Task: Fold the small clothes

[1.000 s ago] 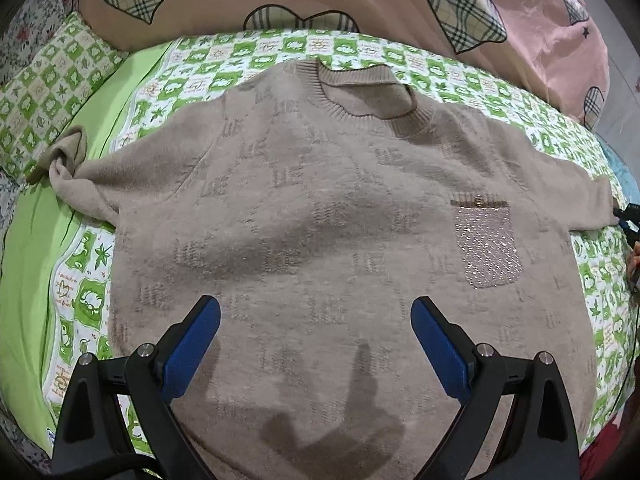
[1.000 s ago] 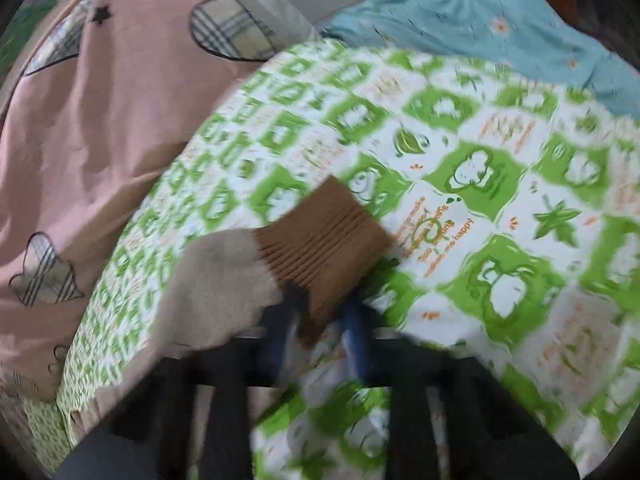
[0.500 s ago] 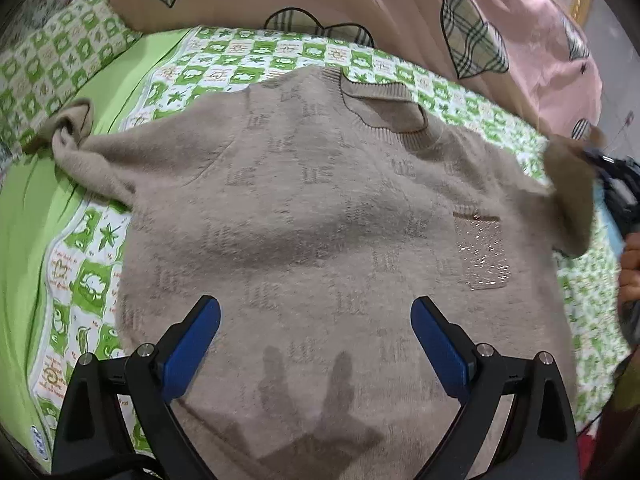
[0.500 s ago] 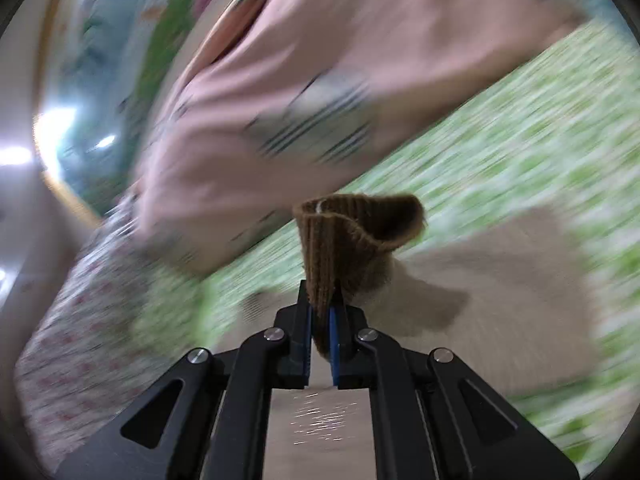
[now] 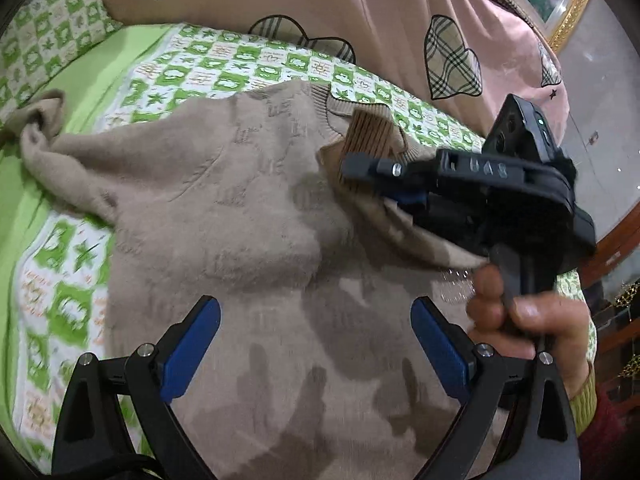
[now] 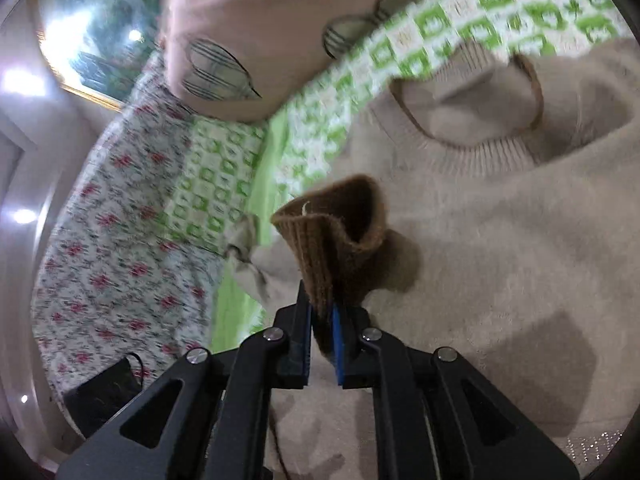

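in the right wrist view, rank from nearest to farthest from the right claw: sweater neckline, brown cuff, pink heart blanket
1. brown cuff: pinched in the right claw, just ahead.
2. sweater neckline: ahead and to the right, flat on the bed.
3. pink heart blanket: beyond the sweater's top edge, at the top of the view.

Raised characters that seem to read "UAS" are seen on the black body of the right gripper (image 5: 404, 184) in the left wrist view, though the blur leaves them uncertain. Small orange print is carried by the green-and-white bedsheet (image 5: 60, 300), but it cannot be read. A repeated woven monogram is shown on the beige sweater (image 5: 240, 208), its letters not made out.
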`<action>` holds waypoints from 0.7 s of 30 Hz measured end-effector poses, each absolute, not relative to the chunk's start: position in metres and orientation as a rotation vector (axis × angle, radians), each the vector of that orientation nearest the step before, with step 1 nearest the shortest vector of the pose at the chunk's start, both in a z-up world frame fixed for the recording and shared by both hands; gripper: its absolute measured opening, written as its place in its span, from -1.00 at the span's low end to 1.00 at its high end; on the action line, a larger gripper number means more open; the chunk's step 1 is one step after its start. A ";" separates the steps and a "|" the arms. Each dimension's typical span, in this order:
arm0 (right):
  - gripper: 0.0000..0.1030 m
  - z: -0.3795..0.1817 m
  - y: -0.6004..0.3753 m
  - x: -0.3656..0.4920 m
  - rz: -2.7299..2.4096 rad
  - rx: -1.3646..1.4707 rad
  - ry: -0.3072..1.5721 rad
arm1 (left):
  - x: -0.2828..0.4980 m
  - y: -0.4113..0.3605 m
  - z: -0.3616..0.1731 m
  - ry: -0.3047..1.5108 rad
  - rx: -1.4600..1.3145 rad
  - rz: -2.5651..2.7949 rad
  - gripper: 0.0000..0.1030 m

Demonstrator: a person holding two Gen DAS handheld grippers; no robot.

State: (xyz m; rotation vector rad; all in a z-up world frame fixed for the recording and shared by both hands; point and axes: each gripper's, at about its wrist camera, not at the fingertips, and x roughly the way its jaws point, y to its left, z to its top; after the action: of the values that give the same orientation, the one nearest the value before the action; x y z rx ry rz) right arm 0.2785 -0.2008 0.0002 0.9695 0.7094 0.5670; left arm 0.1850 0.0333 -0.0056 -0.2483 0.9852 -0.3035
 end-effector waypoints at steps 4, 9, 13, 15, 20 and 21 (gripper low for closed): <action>-0.74 -0.006 -0.223 0.268 0.557 0.991 0.743 | 0.216 0.019 -0.014 0.996 -0.299 -0.354 0.87; 0.37 0.007 -0.254 0.239 0.513 1.005 0.633 | 0.252 -0.010 -0.024 1.000 -0.297 -0.370 0.87; 0.37 0.018 -0.286 0.207 0.443 0.999 0.538 | 0.267 -0.028 -0.031 0.985 -0.225 -0.335 0.50; 0.37 0.020 -0.302 0.193 0.384 1.004 0.509 | 0.275 -0.026 -0.037 0.990 -0.218 -0.313 -0.04; 0.37 0.012 -0.353 0.160 0.197 1.026 0.447 | 0.271 -0.016 -0.036 0.942 -0.243 -0.361 -0.86; 0.37 0.009 -0.364 0.156 0.165 1.042 0.439 | 0.265 -0.018 -0.028 0.904 -0.204 -0.358 -0.87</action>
State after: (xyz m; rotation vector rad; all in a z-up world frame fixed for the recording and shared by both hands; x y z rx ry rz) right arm 0.1556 -0.3638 0.0092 1.0415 0.4388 0.1651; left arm 0.2647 -0.0175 -0.0285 -0.2038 0.9043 -0.3580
